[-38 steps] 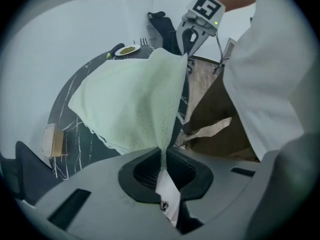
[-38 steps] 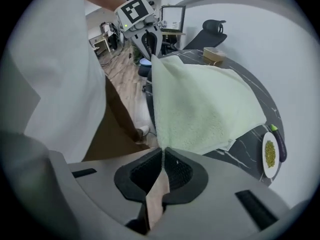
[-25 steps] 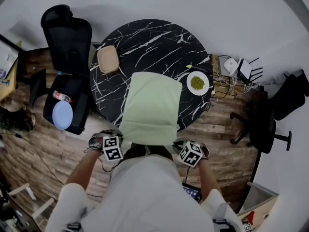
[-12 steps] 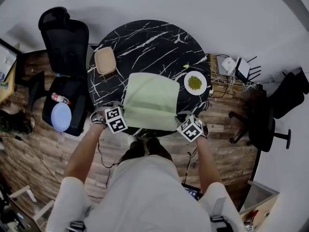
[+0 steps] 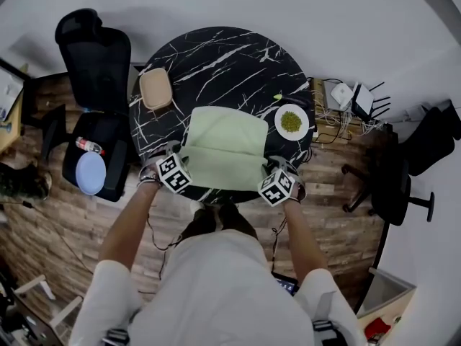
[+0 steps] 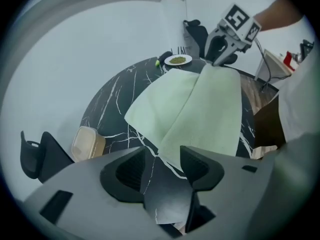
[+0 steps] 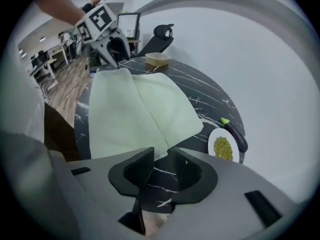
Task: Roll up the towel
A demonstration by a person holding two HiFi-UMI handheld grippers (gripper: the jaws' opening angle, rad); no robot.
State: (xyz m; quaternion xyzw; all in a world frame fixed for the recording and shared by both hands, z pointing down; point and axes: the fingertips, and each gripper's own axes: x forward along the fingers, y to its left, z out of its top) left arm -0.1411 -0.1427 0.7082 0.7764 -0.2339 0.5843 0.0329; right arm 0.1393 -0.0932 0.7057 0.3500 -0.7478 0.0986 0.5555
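Head view | left gripper (image 6: 162, 159), right gripper (image 7: 164, 160) jaws just opening, apart | towel (image 5: 223, 150) corners at tips, loose

The towel (image 5: 225, 150) is pale green cloth, matt and soft-looking; the table (image 5: 216, 56) has a glossy black stone-like top with white veins; the floor (image 5: 65, 229) is matt wood planking; the box (image 5: 156, 89) looks like smooth beige plastic.
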